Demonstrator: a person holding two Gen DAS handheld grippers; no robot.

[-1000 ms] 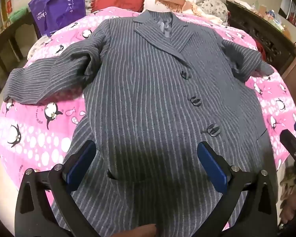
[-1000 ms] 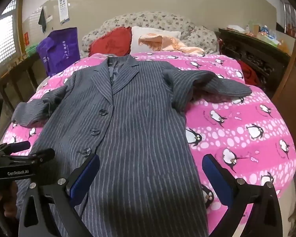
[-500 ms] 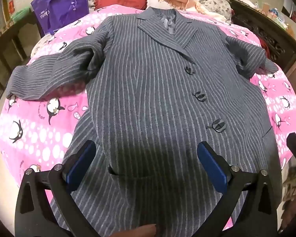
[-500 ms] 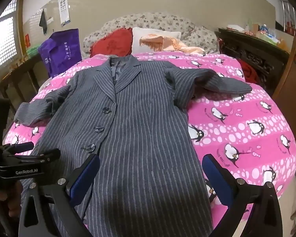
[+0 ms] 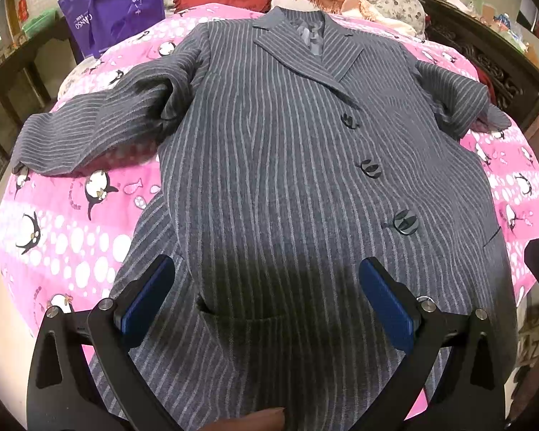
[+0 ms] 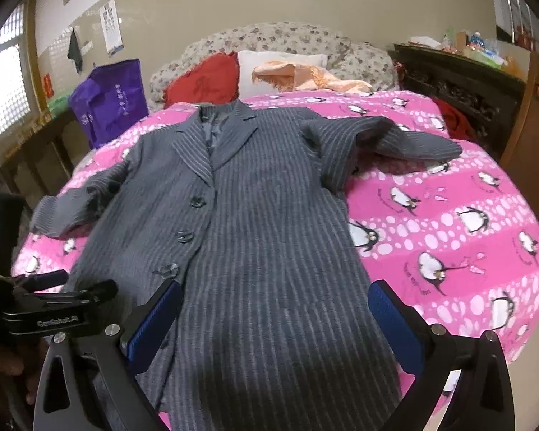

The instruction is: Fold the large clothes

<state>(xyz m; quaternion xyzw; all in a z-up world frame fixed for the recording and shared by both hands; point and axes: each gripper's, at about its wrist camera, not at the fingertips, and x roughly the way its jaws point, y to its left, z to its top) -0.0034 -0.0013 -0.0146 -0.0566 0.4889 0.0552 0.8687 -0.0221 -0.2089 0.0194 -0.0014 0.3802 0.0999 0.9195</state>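
A long grey pinstriped wool coat (image 5: 269, 165) lies face up on the bed with the pink penguin-print bedspread (image 5: 64, 222), buttoned down the front, collar at the far end by the pillows and hem hanging toward the near edge. It is spread flat with both sleeves thrown outward, which looks like the laid-out starting pose for folding: body smoothed, sleeves free to be brought in across the front. The left sleeve (image 5: 97, 129) bends at the elbow and rests on the bedspread at the left; the right sleeve (image 6: 388, 140) reaches out to the right, slightly humped.

The left gripper (image 5: 266, 298) hovers over the near part of the coat, its blue-padded jaws spread wide and holding nothing; the coat's lower front and a pocket flap lie directly between and beyond them, and the lowest dark button (image 5: 405, 221) sits just far-right of it. The right gripper (image 6: 275, 318) is likewise spread and empty, poised above the coat's right lower half, with the coat's right edge just inside its right jaw. Neither gripper visibly touches the cloth. A purple tote bag (image 6: 107, 100) stands far left beside the bed, and a red cushion (image 6: 204, 82) lies by the headboard.
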